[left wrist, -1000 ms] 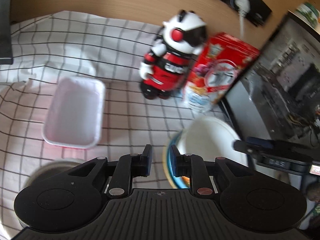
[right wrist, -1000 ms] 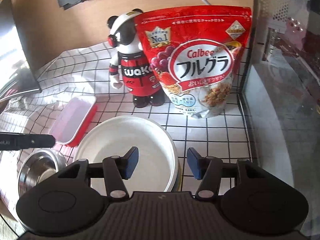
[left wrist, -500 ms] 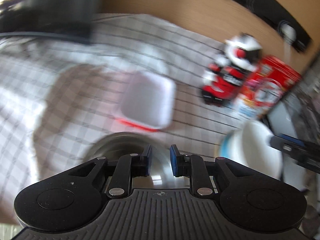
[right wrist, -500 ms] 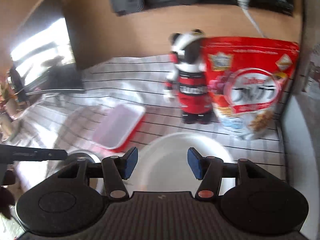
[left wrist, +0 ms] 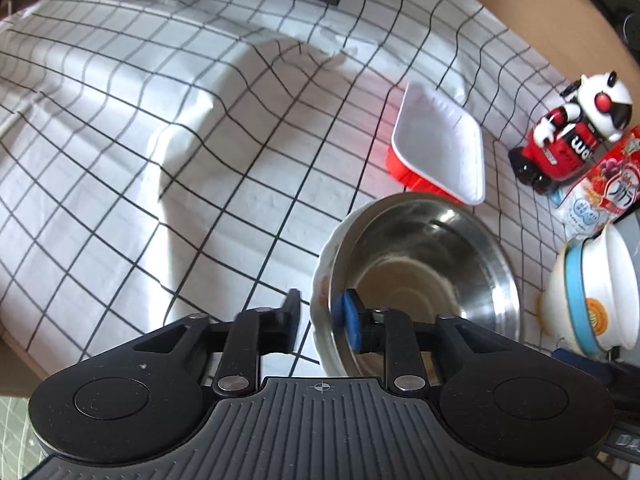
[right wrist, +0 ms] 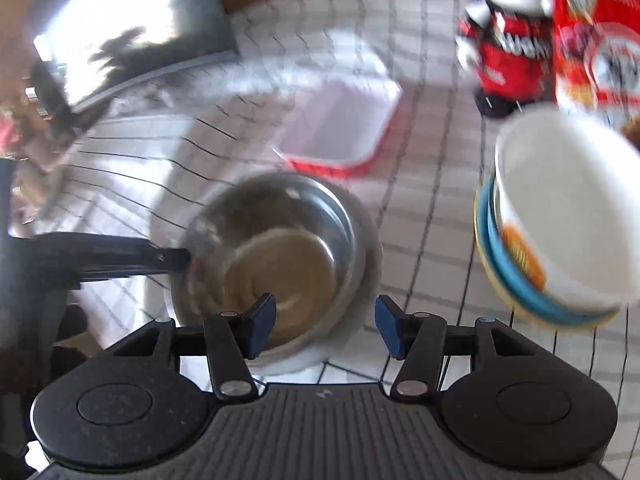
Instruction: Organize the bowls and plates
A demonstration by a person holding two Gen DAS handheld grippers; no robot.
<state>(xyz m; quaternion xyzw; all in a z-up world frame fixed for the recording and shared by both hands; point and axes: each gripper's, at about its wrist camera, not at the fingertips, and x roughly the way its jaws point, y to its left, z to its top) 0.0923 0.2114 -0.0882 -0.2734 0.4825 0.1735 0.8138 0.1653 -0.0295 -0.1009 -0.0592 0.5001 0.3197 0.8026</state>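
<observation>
Our left tongs (left wrist: 318, 320) have just spread and now straddle the rim of the steel bowl (left wrist: 424, 264) on the checked cloth (left wrist: 160, 120), not yet pinching; our right tongs (right wrist: 325, 326) hang spread and empty above it, so we judge the pickup is next.

Left gripper (left wrist: 318, 320): matte black body with a ribbed centre plate bearing a small crosshair mark at 12 o'clock; round embossed discs at 9 and 3 o'clock; two linkage arms with silver rivets; blue pads on the fingers (left wrist: 347, 316).

Right gripper (right wrist: 325, 326): same black ribbed housing, twin discs, silver pivot pins, blue-padded fingers (right wrist: 387, 330).
</observation>
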